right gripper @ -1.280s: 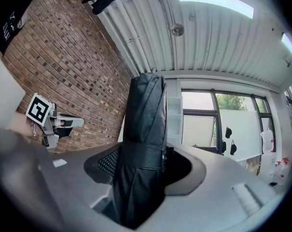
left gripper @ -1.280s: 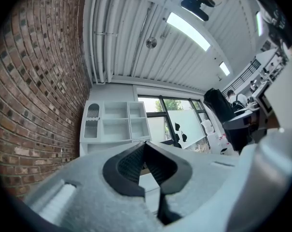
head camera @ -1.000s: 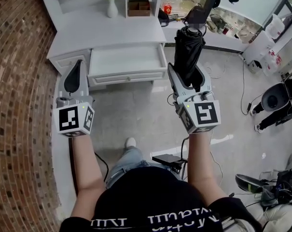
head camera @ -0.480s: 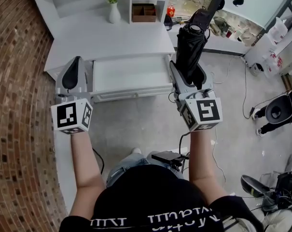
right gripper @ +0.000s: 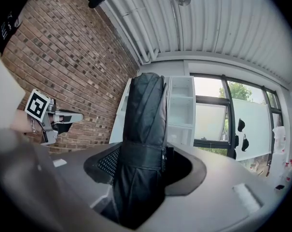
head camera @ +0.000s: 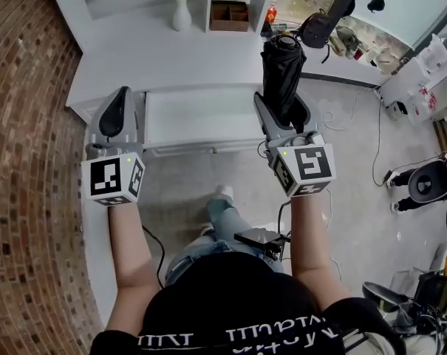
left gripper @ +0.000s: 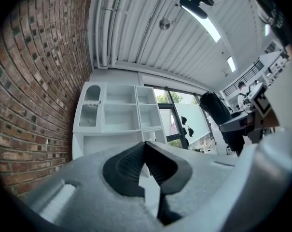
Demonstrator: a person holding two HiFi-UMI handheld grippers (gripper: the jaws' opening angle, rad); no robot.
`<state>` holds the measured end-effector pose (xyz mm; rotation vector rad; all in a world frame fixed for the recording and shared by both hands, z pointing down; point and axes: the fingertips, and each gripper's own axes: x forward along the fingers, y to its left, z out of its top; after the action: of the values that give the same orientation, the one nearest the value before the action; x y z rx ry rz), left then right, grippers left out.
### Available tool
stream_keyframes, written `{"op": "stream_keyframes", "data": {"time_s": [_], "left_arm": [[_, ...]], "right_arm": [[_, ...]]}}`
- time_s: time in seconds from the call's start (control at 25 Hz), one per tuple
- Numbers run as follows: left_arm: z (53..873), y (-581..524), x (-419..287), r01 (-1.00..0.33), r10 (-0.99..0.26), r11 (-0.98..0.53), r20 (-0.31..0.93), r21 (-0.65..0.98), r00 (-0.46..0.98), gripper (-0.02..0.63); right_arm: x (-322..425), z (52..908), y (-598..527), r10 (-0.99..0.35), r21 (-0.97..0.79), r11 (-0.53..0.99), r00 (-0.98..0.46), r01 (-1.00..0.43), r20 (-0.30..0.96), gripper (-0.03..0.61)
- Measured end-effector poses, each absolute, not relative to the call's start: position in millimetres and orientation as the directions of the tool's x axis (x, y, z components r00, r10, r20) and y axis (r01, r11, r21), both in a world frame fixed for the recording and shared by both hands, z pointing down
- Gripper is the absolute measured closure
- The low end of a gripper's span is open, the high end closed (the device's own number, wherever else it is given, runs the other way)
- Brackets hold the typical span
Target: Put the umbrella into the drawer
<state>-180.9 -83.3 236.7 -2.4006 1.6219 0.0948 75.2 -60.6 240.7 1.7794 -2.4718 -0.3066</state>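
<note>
Umbrella (head camera: 282,72), black and folded, clamped upright in the right tongs (head camera: 282,103) by the right end of the open drawer (head camera: 201,148) of the white bench (head camera: 171,54), left tongs (head camera: 121,95) pressed together on nothing before the drawer's left end

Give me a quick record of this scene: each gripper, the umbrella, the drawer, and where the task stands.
left gripper: jaws together, nothing between them, near the drawer's left end
right gripper: shut on the umbrella
umbrella: black, folded, strapped shut, held beside the drawer's right end
drawer: white, pulled open, nothing visible inside
task: umbrella not yet in the drawer
</note>
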Motion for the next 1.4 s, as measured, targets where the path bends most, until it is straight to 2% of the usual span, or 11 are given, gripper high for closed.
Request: {"op": "stream_keyframes", "data": {"time_s": [0.44,0.68,1.0,1.4], "left_arm": [[256.0,-161.1,-170.7,-0.935,-0.930,-0.319,-0.139,-0.156,0.341,0.615],[267.3,-207.4,-164.6,-0.951,-0.951,-0.274,-0.105,-0.140,0.290,0.615],[287.9,-256.5,-160.5,-0.969,-0.975,-0.210,-0.051,-0.128,0.218,0.615],[320.2,-289.0,-153.2,-0.978,-0.985,-0.175,0.017,-0.114,0.174,0.615]], "right_arm": [[82.2,274.6,-154.5,-0.927,0.198,0.373,-0.374,-0.906,0.037,0.319],[84.4,308.5,-218.0,-0.881,0.217,0.471,-0.443,-0.855,0.167,0.319],[64.2,373.6,-281.8,-0.755,0.229,0.638,-0.539,-0.735,0.372,0.319],[21.9,459.1,-304.0,-0.513,0.224,0.841,-0.591,-0.493,0.623,0.318]]}}
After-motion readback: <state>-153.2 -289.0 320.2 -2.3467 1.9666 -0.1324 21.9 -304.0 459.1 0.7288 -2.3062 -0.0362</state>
